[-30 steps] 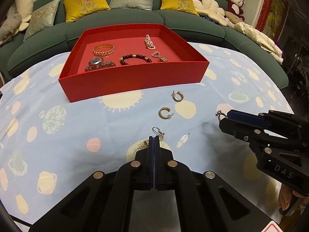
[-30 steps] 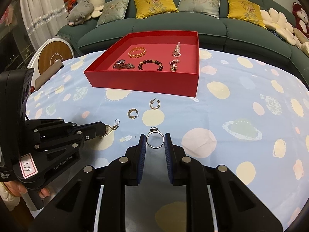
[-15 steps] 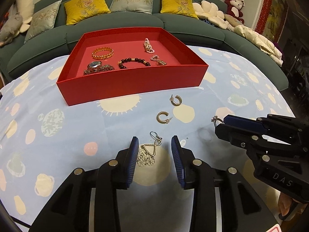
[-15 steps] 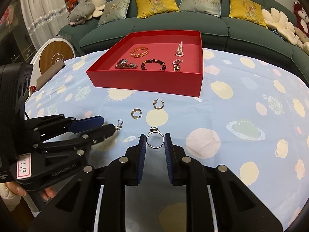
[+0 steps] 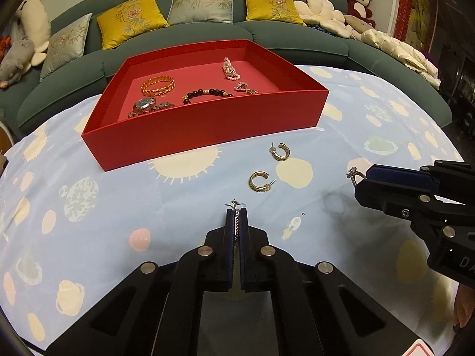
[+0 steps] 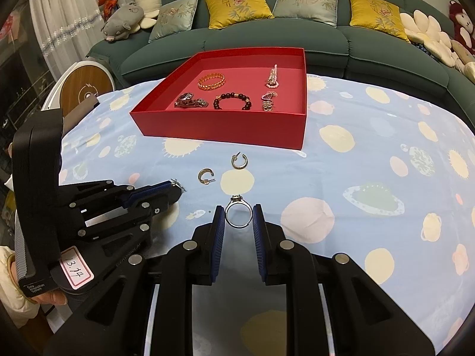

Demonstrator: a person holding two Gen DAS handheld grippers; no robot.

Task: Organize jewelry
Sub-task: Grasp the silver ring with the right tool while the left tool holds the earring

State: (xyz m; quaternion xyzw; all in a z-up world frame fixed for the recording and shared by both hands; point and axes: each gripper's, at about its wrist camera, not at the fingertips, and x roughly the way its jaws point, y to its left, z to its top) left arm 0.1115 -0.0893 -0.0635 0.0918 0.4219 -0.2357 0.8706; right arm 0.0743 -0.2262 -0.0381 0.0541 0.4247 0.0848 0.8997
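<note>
two hoop earrings (image 5: 269, 166) lie before the red tray (image 5: 207, 127).

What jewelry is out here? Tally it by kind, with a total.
Hoop earrings: 2
Drop earring: 1
Ring: 1
Watch: 1
Bangles and bead strands: 3
Pink heart piece: 1
Total: 9

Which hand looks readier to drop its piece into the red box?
Probably the right. Its fingers grip a ring firmly in plain sight, facing the red box. The left gripper has only just pinched a dangling earring.
</note>
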